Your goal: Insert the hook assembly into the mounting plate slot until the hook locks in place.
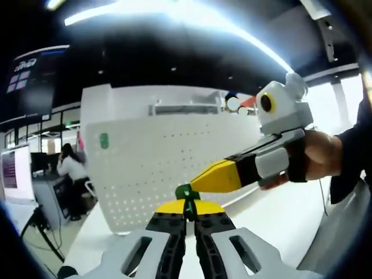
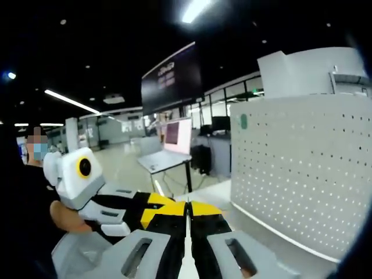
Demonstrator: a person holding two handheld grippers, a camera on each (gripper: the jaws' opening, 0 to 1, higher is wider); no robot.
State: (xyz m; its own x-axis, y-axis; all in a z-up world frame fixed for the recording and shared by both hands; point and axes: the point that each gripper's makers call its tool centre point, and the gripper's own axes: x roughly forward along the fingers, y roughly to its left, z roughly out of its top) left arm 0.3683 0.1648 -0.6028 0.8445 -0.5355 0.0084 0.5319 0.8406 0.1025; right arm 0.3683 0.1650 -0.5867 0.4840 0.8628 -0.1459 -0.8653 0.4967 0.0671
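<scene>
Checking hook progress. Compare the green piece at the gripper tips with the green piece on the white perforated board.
Place: the tip piece sits off the board, seemingly pinched by the left gripper; the board piece sits flat on the perforated board, upper left. Colour: the tip piece looks darker, the board piece paler. Both are small and green.

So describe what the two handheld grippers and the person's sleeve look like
Both grippers share one design: the left gripper has white slotted bodies, black jaws and yellow tips. The right gripper adds a white camera box with a yellow-ringed lens, held by a hand in a dark sleeve.
</scene>
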